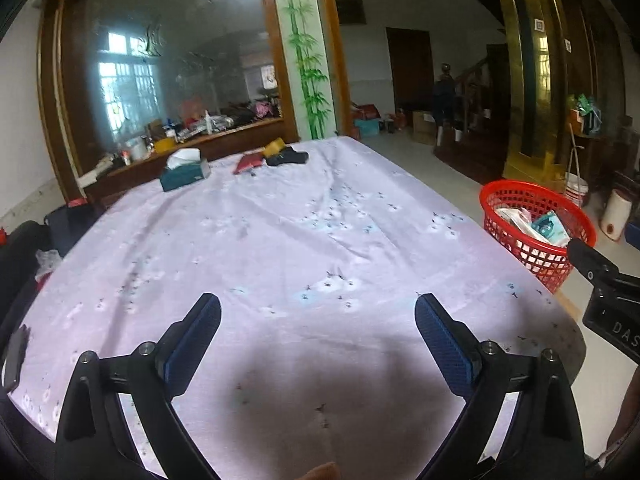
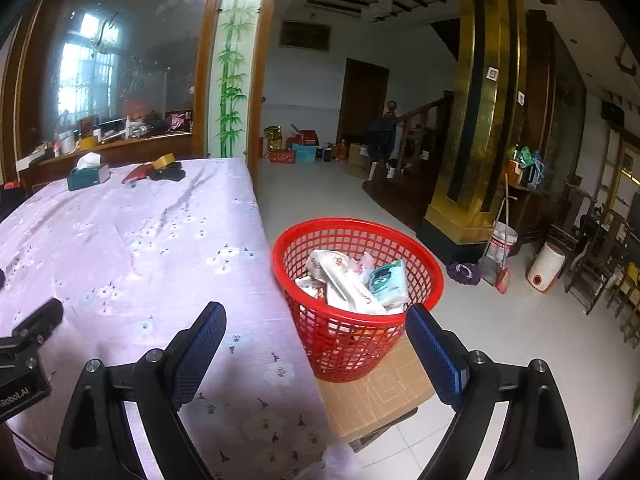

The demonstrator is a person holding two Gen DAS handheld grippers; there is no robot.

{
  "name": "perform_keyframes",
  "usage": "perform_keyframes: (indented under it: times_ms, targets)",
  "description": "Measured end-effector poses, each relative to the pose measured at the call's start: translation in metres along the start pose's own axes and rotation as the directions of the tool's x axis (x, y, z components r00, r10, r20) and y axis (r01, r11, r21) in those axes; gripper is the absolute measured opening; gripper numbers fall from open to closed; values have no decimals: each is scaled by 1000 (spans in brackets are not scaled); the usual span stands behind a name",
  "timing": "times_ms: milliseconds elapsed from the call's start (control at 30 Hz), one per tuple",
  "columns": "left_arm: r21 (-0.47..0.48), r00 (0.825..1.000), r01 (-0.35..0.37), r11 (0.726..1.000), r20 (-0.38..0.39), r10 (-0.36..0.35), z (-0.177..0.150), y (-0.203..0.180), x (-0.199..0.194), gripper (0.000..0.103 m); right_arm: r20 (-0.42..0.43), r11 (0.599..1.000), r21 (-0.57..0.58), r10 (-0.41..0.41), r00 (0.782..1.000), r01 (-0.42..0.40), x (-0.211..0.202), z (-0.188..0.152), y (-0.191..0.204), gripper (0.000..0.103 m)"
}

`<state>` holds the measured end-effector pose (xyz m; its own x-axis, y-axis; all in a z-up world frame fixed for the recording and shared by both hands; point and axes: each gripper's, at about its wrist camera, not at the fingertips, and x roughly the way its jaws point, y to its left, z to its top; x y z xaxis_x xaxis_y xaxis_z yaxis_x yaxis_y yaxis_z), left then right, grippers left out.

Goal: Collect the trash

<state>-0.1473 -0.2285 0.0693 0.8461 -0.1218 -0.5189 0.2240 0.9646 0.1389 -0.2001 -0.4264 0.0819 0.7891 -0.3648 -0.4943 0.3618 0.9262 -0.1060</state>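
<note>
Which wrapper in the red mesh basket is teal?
The teal packet lying at the right side of the red plastic basket; the other wrappers beside it are white.

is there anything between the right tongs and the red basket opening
Nothing visible blocks it. The right tongs are open and empty, beside the lilac flowered tablecloth. The red plastic mesh basket sits on a cardboard box, its top uncovered, white wrappers inside.
</note>
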Motion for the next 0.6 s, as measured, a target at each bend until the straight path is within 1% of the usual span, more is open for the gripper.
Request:
perform_keyframes:
  times_ms: [100, 133, 233, 300, 400, 433, 600]
  targets:
    - [-37, 999, 39, 999, 3, -39, 0, 4, -1, 99, -12, 1000, -3, 13, 1000, -13, 2, 0, 2, 94]
    - [-51, 999, 42, 998, 5, -42, -1, 5, -1, 99, -15, 1000, -5, 10, 1000, -10, 4, 0, 2, 94]
    - [-52, 999, -33, 998, 20, 34, -2, 3, -1, 99, -21, 1000, -4, 12, 1000, -12, 6, 1, 1, 94]
    - [-53, 999, -34, 998, 5, 34, -2, 1, 1, 99, -22, 1000, -7, 10, 1000, -10, 7, 1, 1, 94]
    - [-65, 999, -14, 998, -36, 12, -2, 1, 6, 99, -24, 1000, -8, 9, 1000, -9, 9, 0, 2, 94]
    - [-67, 999, -15, 998, -36, 12, -2, 2, 6, 99, -24, 1000, -8, 8, 1000, -8, 9, 0, 2, 94]
    - [-47, 998, -53, 998, -45, 51, -5, 3, 8, 99, -27, 1000, -1, 8, 1000, -8, 9, 0, 1, 94]
